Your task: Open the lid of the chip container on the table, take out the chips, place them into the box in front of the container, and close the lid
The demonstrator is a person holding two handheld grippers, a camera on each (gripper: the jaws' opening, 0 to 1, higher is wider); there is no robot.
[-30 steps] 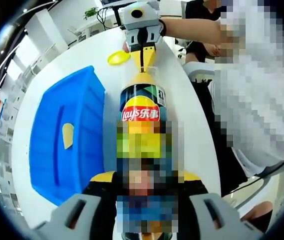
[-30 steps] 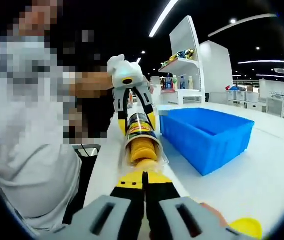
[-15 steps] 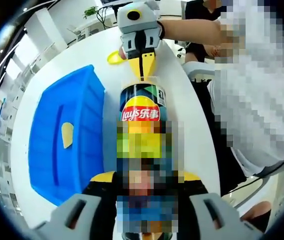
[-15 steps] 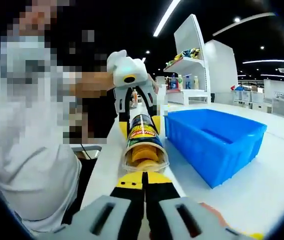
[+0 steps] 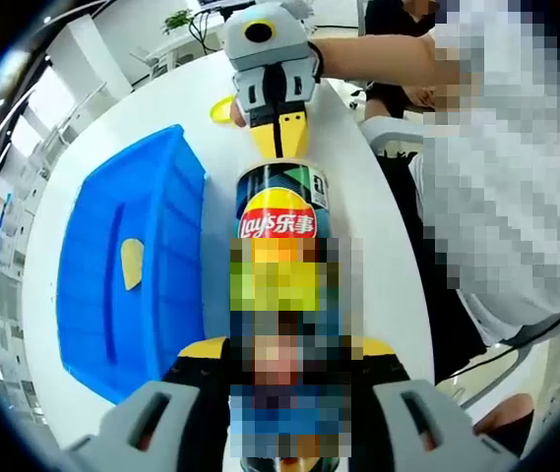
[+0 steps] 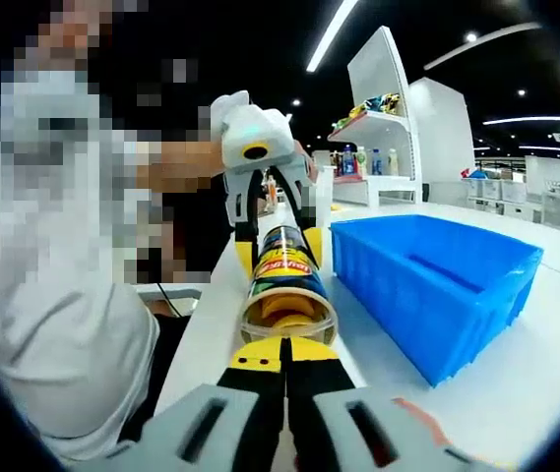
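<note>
Risk: the chips may crack or spill onto the table [image 5: 358, 197] if the right gripper [image 5: 280, 133] bites too hard or enters the can mouth off-line. A loose hold by the left gripper [image 6: 272, 258] would let the chip can [image 5: 278, 211] roll or slide.

Position: the chip can lies on its side, lid off, clamped across its lower body between the jaws of the left gripper. Its open mouth faces the right gripper. The right gripper's jaws are pressed together with nothing visible between them, tips just at the mouth, where stacked chips [image 6: 284, 307] show.

The blue box [image 5: 132, 265] sits just beside the can; one chip [image 5: 133, 265] lies inside. The yellow lid [image 5: 222, 109] rests on the table beyond the right gripper.
</note>
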